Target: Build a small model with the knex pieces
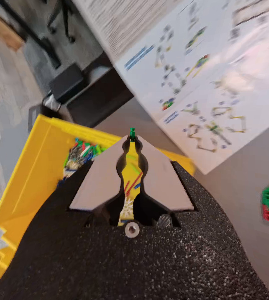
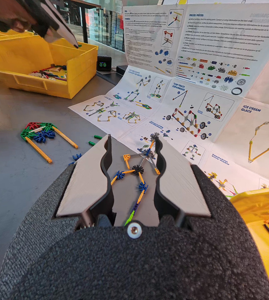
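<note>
My left gripper [image 1: 132,138] is shut on a small green rod [image 1: 132,133], held by its tips above a yellow bin [image 1: 33,162] of mixed construction-toy pieces. In the right wrist view the left gripper [image 2: 77,46] shows at the top left over that bin [image 2: 75,69], a hand behind it. My right gripper [image 2: 133,138] is open and empty, hovering over a stick-figure build [image 2: 137,169] of orange rods with blue and black connectors lying on the grey table. A second build [image 2: 39,131] of red, green and blue connectors with two orange rods lies to the left.
A large folded instruction sheet [image 2: 195,81] lies on the table and stands up behind it. Two loose green rods [image 2: 97,137] and a blue connector [image 2: 77,156] lie left of my right gripper. Another yellow bin [image 2: 260,211] is at the right. A small black device [image 2: 104,63] sits behind. Tip to tip, the grippers are about 35 cm apart. My right gripper is the nearer one to the blue connector [image 2: 77,156]: about 12 cm, against 30 cm.
</note>
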A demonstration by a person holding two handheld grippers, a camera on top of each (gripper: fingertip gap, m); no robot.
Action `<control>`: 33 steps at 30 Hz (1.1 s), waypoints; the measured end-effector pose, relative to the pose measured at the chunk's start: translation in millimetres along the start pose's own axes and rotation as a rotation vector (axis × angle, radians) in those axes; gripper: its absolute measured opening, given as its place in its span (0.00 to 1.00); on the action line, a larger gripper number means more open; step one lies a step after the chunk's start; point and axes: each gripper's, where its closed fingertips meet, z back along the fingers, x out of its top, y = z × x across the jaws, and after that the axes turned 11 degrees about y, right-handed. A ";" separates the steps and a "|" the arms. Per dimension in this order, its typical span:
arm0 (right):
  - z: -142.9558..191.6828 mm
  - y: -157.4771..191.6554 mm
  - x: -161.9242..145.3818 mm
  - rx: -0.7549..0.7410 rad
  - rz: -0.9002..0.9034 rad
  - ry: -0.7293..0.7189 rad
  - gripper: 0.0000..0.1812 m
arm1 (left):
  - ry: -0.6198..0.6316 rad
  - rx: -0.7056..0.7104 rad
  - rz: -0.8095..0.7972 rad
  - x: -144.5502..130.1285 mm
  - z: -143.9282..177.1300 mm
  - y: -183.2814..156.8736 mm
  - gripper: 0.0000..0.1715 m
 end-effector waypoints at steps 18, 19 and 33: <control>5.4 1.9 5.7 -0.008 0.027 -0.014 0.29 | 0.146 -0.532 -0.553 -27.4 -35.1 -277.6 0.04; 5.2 1.9 5.5 -0.009 0.031 -0.014 0.29 | 0.147 -0.534 -0.552 -27.7 -34.8 -277.3 0.04; -0.9 6.2 -0.6 0.014 0.018 0.007 0.29 | -0.059 -0.136 0.369 -3.2 -17.5 39.5 0.08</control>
